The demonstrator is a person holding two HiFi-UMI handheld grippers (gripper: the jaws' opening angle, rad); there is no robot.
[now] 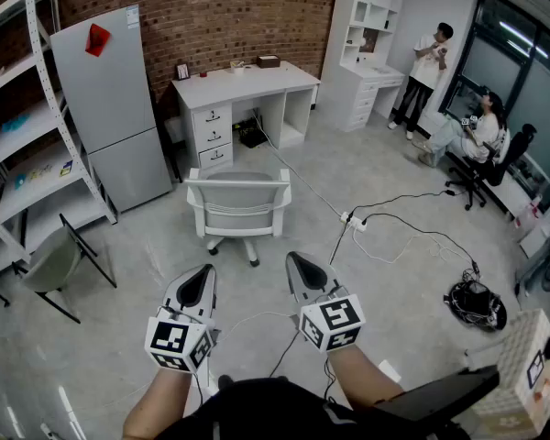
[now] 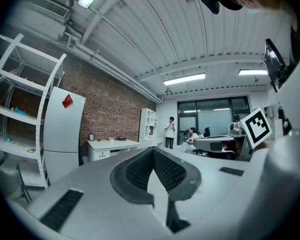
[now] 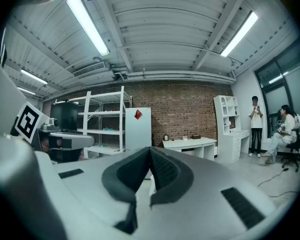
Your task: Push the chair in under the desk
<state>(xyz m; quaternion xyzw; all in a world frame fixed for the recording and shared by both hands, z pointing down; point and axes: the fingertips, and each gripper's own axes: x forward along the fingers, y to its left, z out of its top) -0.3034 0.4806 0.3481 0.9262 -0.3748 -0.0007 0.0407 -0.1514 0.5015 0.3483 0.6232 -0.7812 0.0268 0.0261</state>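
A white swivel chair [image 1: 237, 205] stands on the floor with its back toward me, pulled out from the white desk [image 1: 243, 83] against the brick wall. The desk [image 2: 112, 145] [image 3: 190, 144] also shows far off in both gripper views. My left gripper [image 1: 203, 280] and right gripper [image 1: 302, 266] are held level side by side, short of the chair and apart from it. Both are shut with nothing between their jaws, as the left gripper [image 2: 153, 150] and right gripper [image 3: 150, 149] views show.
A grey fridge [image 1: 115, 99] stands left of the desk, with white shelving [image 1: 32, 145] and a folding chair [image 1: 53, 259] further left. A power strip [image 1: 353, 220] and cables cross the floor at right. Two people [image 1: 429, 60] are at the far right by a white cabinet [image 1: 367, 44].
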